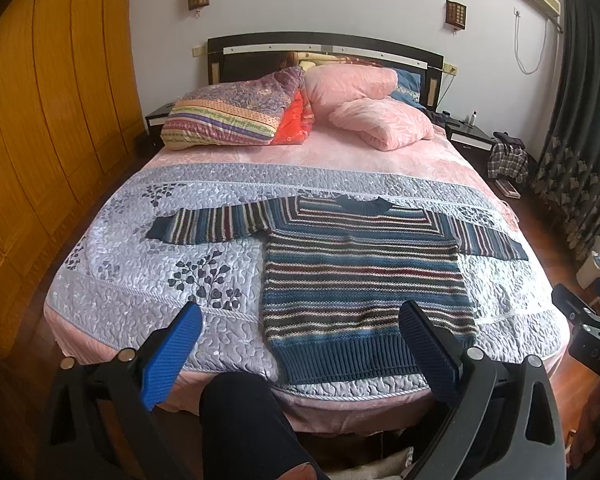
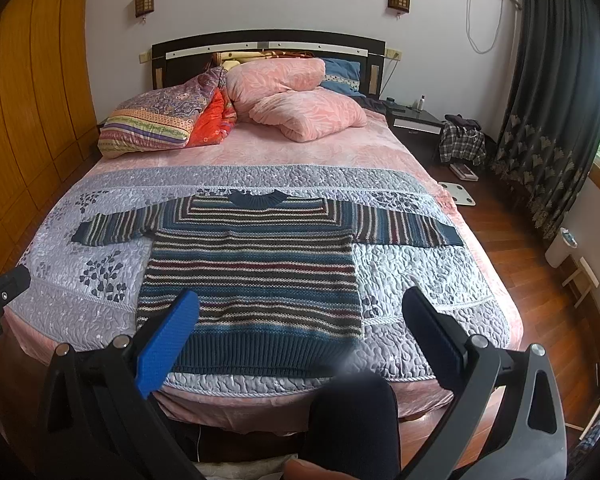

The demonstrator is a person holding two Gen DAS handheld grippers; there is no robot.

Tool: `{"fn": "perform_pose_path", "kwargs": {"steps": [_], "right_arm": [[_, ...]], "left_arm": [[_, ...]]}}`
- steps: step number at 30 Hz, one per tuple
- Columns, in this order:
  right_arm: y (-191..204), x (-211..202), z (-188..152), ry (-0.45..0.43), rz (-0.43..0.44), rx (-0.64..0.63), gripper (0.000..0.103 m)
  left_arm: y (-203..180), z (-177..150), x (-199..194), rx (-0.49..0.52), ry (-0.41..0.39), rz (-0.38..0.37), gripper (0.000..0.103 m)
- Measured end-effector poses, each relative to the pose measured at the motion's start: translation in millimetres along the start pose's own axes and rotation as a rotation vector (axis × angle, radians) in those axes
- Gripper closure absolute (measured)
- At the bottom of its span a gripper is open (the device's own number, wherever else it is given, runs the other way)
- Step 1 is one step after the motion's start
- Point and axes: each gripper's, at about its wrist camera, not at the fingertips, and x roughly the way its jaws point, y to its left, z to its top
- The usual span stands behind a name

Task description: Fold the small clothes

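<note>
A striped knit sweater in blue, grey, white and maroon lies flat on the quilted bed, collar toward the headboard, both sleeves spread out sideways. Its ribbed hem sits near the foot edge. My left gripper hovers open in front of the foot of the bed, its fingers framing the sweater's lower left part without touching it. In the same way, my right gripper is open and held back from the hem, with nothing between its fingers. Each gripper shows at the edge of the other's view.
The bed carries several pillows and a folded duvet at the headboard. A wooden wardrobe lines the left wall. Nightstand, plaid cloth, scale and curtain stand on the right. A person's dark-clad knee is below.
</note>
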Motion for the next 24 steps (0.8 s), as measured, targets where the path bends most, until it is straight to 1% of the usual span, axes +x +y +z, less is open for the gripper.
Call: {"fn": "perform_pose_path", "kwargs": {"steps": [5, 6, 8, 24], "right_arm": [[-0.6, 1.4, -2.3, -0.001, 0.0, 0.0, 0.003], [0.8, 2.4, -4.8, -0.002, 0.0, 0.0, 0.003], [-1.1, 3.4, -6.9, -0.002, -0.003, 0.001, 0.003], [-1.1, 4.9, -8.6, 0.001, -0.005, 0.0, 0.003]], "left_arm": [[-0.2, -1.6, 0.1, -0.001, -0.002, 0.0, 0.004], [0.0, 7.1, -6.1, -0.003, -0.006, 0.0, 0.004], [-0.1, 8.3, -6.3, -0.002, -0.008, -0.001, 0.004], [-0.6, 9.0, -7.2, 0.0, -0.017, 0.006, 0.004]]}}
